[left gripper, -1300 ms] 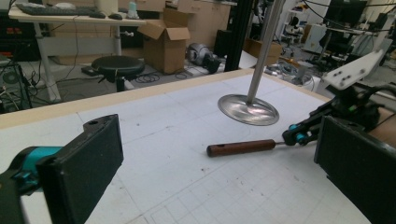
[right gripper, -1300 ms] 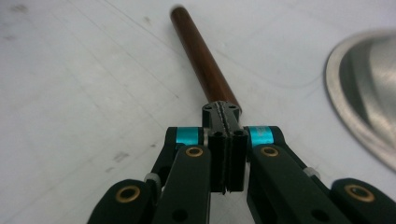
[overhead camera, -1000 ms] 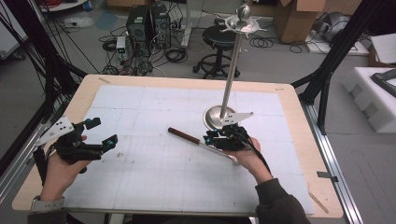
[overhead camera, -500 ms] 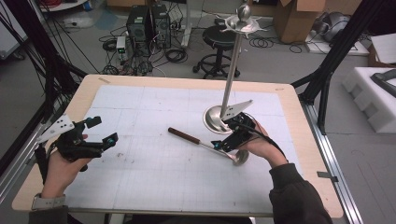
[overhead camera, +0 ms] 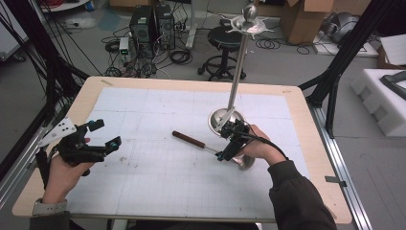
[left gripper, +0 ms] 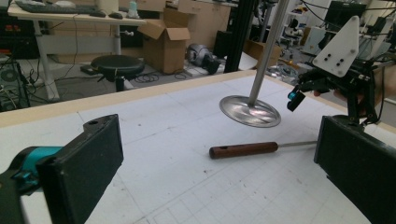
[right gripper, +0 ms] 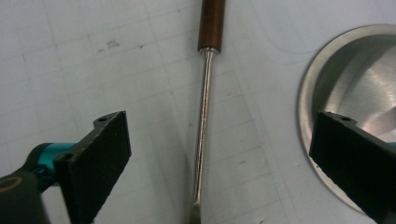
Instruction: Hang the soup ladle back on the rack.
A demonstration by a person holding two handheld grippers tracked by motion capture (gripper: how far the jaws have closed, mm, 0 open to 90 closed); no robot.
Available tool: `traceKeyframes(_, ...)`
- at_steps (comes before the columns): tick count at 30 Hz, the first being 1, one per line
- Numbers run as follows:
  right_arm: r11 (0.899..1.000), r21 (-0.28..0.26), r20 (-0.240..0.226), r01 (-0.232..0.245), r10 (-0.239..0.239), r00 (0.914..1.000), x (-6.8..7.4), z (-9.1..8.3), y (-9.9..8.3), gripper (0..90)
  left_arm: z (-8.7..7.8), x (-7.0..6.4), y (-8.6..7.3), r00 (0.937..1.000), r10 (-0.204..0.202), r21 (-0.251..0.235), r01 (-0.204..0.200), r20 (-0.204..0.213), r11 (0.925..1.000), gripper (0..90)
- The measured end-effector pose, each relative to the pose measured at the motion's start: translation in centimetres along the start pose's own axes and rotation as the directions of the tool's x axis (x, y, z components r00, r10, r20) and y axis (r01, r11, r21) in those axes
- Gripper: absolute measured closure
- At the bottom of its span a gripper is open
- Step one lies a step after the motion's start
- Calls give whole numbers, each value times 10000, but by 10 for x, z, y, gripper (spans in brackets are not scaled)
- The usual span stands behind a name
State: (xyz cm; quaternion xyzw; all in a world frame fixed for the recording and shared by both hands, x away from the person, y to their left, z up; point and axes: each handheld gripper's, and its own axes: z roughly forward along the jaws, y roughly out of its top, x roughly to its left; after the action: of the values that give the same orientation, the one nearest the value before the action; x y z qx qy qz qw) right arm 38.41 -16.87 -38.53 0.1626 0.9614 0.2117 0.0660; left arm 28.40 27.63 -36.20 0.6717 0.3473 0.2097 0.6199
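A ladle with a brown wooden handle (overhead camera: pixel 188 139) lies flat on the white mat, its round metal bowl (overhead camera: pixel 247 164) under my right hand. My right gripper (overhead camera: pixel 229 143) hovers open over its thin metal shaft (right gripper: pixel 203 116), one jaw on each side and neither touching it; the handle (right gripper: pixel 211 22) lies ahead. My left gripper (overhead camera: pixel 106 135) is open and holds nothing at the mat's left edge. From there the handle (left gripper: pixel 243 150) shows across the mat, with the right gripper (left gripper: pixel 336 79) beyond it.
A tall metal stand rises from a round base (overhead camera: pixel 221 120) just behind my right gripper; its base (right gripper: pixel 359 88) lies close to the right jaw. The pole (left gripper: pixel 268 46) leans up to a hooked top (overhead camera: pixel 249 21). The wooden table rim (overhead camera: pixel 325 158) runs along the right.
My right hand has swung round from beside the stand base and come down over the ladle's shaft, jaws now astride it. The left gripper has stayed put.
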Motion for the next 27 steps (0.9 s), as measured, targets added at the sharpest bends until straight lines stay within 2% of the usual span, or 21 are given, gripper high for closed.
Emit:
traceKeyframes(2,9998,187,-44,36,-35,10000,0,3,1,63,0,0,0,10000,32,36,-32,13,10000,18)
traceKeyframes(3,9977,640,-26,222,-221,9998,0,8,1,155,0,-1,0,10000,34,25,-34,39,10000,18)
traceKeyframes(4,9977,640,-26,222,-221,9998,0,8,1,155,0,-1,0,10000,35,22,-35,45,10000,18)
traceKeyframes(5,9960,855,-39,242,-239,9997,0,10,2,178,0,-1,0,10000,46,36,-46,28,10000,18)
traceKeyframes(6,9930,1127,38,340,-347,9994,-1,14,3,238,0,0,0,10000,21,9,-21,1,10000,18)
traceKeyframes(7,9930,1127,38,340,-347,9994,-1,14,3,238,0,0,0,10000,21,9,-21,1,10000,18)
traceKeyframes(8,9902,1372,-45,273,-269,9996,-1,17,4,308,-1,0,0,10000,28,6,-28,10,10000,18)
traceKeyframes(10,9890,1443,-74,328,-321,9995,-1,18,5,330,-1,0,0,10000,31,4,-31,6,10000,18)
traceKeyframes(11,9860,1632,-116,337,-322,9994,-2,21,6,405,-1,0,0,10000,45,8,-45,11,10000,18)
traceKeyframes(14,9796,1949,-207,486,-455,9988,-1,24,10,490,-3,0,0,10000,6,-18,-6,-28,10000,18)
traceKeyframes(16,9787,2000,-223,458,-421,9989,0,25,11,510,-3,0,0,10000,-15,-43,15,-40,10000,18)
traceKeyframes(19,9714,2292,-187,615,-588,9981,2,27,16,622,-4,1,-1,10000,-7,-35,6,-59,10000,18)
traceKeyframes(21,9662,2560,-346,302,-220,9992,2,28,16,654,-5,2,-1,10000,-19,-43,19,-68,10000,18)
traceKeyframes(22,9601,2796,-333,16,80,9994,3,28,16,662,-5,2,-1,10000,-28,-43,28,-74,10000,18)
traceKeyframes(23,9577,2877,-336,-14,115,9994,3,29,15,671,-5,2,-1,10000,-40,-46,40,-69,10000,18)
traceKeyframes(24,9502,3114,-283,-74,171,9995,3,29,14,688,-5,2,-1,10000,-43,-48,43,-74,10000,18)
traceKeyframes(25,9529,3030,-325,134,-37,9995,1,30,13,699,-5,2,-1,10000,-43,-35,43,-71,10000,18)
traceKeyframes(26,9532,3021,-409,-136,272,9988,1,30,13,716,-5,1,-1,10000,-26,-8,26,-78,10000,18)
traceKeyframes(27,9512,3085,-428,-61,203,9989,1,30,13,744,-4,1,-1,10000,-41,-11,41,-70,10000,18)
